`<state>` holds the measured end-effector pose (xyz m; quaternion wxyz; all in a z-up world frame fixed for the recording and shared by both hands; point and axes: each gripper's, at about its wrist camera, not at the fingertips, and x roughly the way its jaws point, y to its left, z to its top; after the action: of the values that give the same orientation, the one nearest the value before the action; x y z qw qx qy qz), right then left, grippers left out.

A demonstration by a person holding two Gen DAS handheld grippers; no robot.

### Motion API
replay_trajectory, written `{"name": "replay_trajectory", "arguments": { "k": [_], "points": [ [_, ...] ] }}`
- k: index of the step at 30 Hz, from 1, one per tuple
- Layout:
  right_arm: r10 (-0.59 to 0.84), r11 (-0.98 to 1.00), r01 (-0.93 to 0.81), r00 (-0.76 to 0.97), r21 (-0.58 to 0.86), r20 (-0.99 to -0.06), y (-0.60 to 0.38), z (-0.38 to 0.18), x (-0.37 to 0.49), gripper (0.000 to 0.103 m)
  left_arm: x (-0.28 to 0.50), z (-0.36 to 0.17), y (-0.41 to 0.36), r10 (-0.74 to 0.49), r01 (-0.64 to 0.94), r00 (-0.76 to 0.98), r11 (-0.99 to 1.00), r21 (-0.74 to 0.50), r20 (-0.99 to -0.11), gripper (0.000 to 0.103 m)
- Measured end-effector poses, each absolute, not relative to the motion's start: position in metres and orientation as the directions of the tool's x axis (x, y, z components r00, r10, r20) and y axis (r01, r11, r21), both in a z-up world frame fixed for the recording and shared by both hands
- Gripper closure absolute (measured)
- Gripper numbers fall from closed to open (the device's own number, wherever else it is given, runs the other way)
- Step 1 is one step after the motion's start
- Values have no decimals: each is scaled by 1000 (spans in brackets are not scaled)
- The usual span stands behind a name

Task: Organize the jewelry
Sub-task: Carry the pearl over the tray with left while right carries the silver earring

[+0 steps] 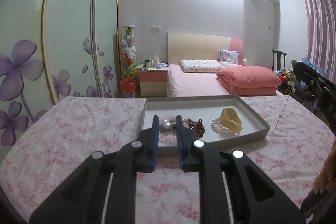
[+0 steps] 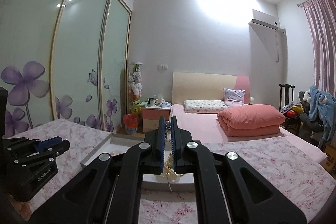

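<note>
Here the left gripper point(image 1: 167, 126) is clamped on a big pearl point(image 1: 166, 128), held above the grey tray point(image 1: 255, 113) on the floral cloth point(image 1: 84, 129). In the tray lie a red bracelet point(image 1: 198, 127), a pearl bracelet point(image 1: 220, 129) and a gold piece point(image 1: 231, 118). The right gripper point(image 2: 167, 125), fully closed, pinches a thin chain point(image 1: 283, 110) with small pearls, dangling beside the tray.

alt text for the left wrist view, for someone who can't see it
The left gripper holds a large pearl bead between its blue pads above a shallow grey tray on a pink floral cloth. The tray holds pink beads, a dark red bracelet and a pearl bracelet; the right gripper dangles a thin chain at right.
</note>
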<state>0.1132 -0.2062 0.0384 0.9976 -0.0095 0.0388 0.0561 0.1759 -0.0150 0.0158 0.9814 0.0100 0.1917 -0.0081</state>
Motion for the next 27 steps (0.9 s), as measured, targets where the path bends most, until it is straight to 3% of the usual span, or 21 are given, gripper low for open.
{"name": "replay_trajectory", "arguments": {
  "k": [13, 21, 27],
  "points": [
    [119, 992, -115, 990, 47, -72, -217, 34, 177, 97, 239, 25, -29, -56, 46, 937, 998, -37, -344, 87],
    [126, 991, -122, 989, 58, -77, -212, 10, 218, 97, 297, 3, -42, -81, 68, 921, 997, -49, -382, 87],
    [149, 987, -138, 979, 86, -140, -214, -6, 235, 97, 318, -16, -47, -96, 84, 904, 995, -48, -417, 87]
  ]
}}
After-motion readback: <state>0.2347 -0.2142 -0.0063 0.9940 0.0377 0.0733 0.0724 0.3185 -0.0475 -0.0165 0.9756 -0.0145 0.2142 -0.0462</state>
